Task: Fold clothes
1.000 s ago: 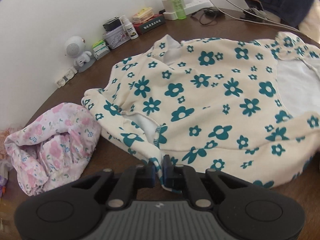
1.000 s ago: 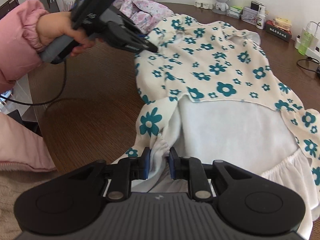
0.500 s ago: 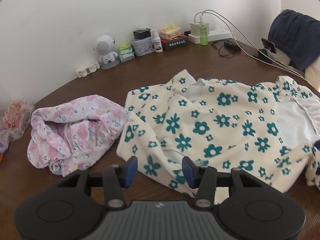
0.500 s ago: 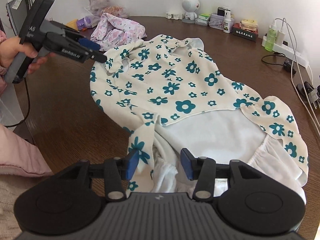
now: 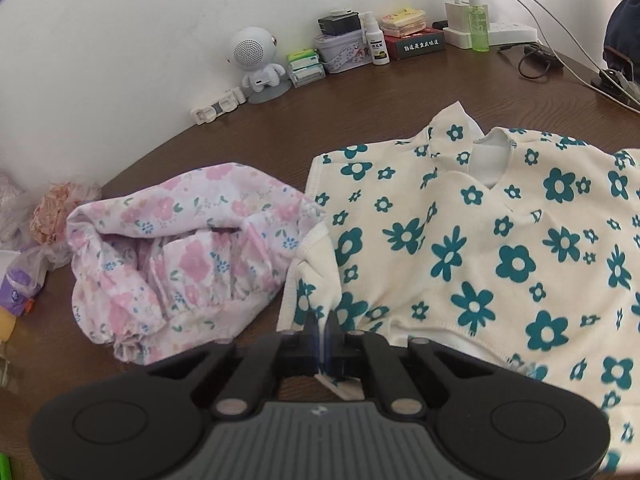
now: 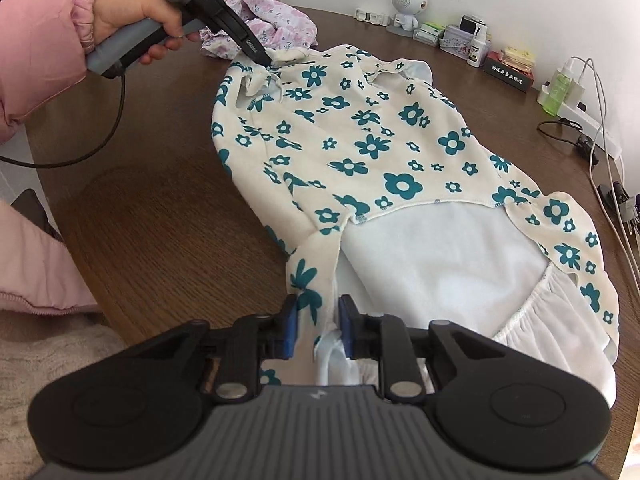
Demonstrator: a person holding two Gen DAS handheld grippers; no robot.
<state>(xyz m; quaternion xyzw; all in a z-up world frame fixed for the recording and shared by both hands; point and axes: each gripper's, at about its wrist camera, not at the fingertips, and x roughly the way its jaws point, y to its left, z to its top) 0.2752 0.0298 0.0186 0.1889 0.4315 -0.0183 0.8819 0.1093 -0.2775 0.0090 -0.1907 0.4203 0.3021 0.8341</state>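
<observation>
Between the left gripper fingers at lower centre of the left view, a sleeve corner of the cream cotton garment with teal flower print is pinched tight. At lower centre of the right view, the right gripper fingers close on the garment's near edge beside its white lining. Elsewhere the garment lies spread on the brown wooden counter, one side partly turned inward. Judged progress: partial; further folds remain. A crumpled pink floral cloth sits just left, unfolded.
</observation>
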